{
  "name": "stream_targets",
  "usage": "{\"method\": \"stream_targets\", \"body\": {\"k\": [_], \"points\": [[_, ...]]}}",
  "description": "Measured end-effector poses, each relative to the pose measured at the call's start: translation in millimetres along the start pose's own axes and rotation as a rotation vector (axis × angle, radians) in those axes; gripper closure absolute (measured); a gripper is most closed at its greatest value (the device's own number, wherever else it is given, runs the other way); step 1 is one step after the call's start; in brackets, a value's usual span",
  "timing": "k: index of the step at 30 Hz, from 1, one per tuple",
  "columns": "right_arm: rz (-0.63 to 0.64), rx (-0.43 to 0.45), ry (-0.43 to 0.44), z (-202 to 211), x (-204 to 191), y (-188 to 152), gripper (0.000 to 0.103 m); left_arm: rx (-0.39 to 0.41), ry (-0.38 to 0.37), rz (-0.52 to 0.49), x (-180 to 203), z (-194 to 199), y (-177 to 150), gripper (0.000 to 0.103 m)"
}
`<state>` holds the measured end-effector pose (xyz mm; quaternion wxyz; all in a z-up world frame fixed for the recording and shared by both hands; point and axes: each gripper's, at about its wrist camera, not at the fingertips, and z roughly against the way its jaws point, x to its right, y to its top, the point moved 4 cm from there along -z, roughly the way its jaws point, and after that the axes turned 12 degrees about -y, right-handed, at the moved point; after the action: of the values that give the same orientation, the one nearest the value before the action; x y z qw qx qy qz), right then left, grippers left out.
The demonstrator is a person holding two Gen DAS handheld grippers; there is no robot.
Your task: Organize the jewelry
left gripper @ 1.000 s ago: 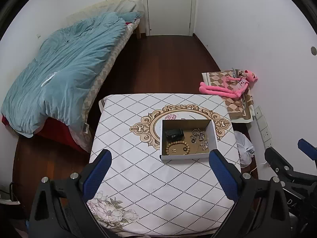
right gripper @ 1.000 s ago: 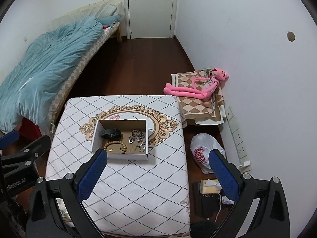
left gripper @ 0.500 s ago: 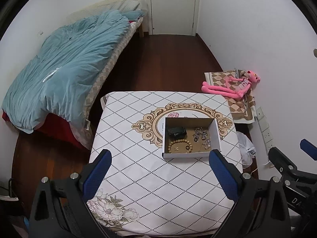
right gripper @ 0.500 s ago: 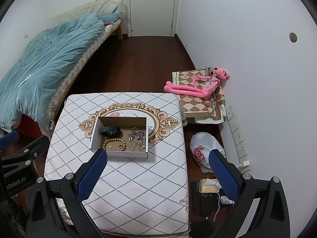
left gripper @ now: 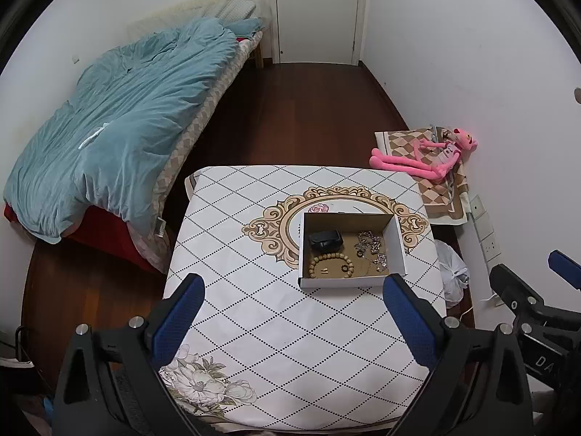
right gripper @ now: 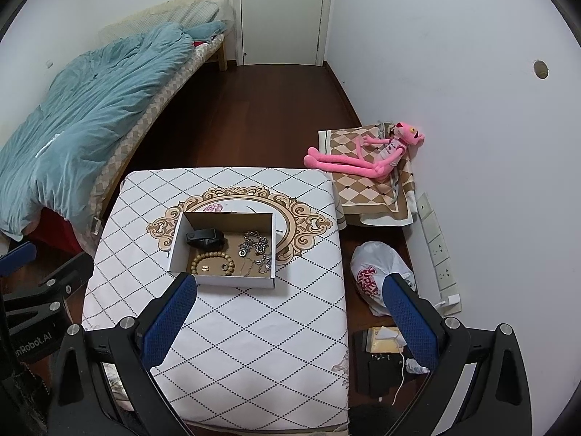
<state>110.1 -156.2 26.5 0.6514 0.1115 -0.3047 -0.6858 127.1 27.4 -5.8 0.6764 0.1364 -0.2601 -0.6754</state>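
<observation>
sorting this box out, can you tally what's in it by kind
black wristband: 1
wooden bead bracelet: 1
small gold piece inside the bracelet loop: 1
tangle of silver chains and pendants: 1 pile, single pieces too small to count
total: 4 groups in the cardboard box

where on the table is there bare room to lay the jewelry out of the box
Bare cloth lies between the cardboard box and the table's near edge, and all along its left side. Inside the box it is crowded: bead bracelet, black case, tangled silver chains. The strip to the box's right is narrow.
</observation>
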Motion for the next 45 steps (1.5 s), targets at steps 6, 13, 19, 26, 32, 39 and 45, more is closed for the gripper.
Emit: {"method": "stream_targets", "body": {"k": [6,13,19,26,32,39,45], "points": [[0.002,0.000,0.003,-0.4,-0.4,0.5,0.000,0.001,0.005,-0.003,0.5,0.2,-0.9,0.003],[0.004,-0.005,0.005,-1.6,-2.4,0.6,0.000,0.006,0.007,-0.011,-0.6,0.6,-1.0,0.003],[0.003,-0.008,0.009,-2.5,-1.6,0.7,0.000,0.003,0.009,-0.010,-1.0,0.7,-1.8,0.003],[0.000,-0.011,0.005,-6.0,0.5,0.7,0.000,0.001,0.008,-0.010,-0.9,0.5,-2.7,0.003],[-0.002,-0.012,0.003,-7.0,0.4,0.3,0.000,-0.002,0.005,-0.014,-3.5,0.1,-5.1,0.003],[0.002,-0.020,0.001,-10.8,-2.5,0.4,0.000,-0.003,0.006,-0.017,-4.7,-0.4,-6.5,0.003],[0.001,-0.019,0.001,-11.1,-2.5,0.5,0.000,0.000,0.007,-0.017,-5.5,-0.9,-6.9,0.003]]}}
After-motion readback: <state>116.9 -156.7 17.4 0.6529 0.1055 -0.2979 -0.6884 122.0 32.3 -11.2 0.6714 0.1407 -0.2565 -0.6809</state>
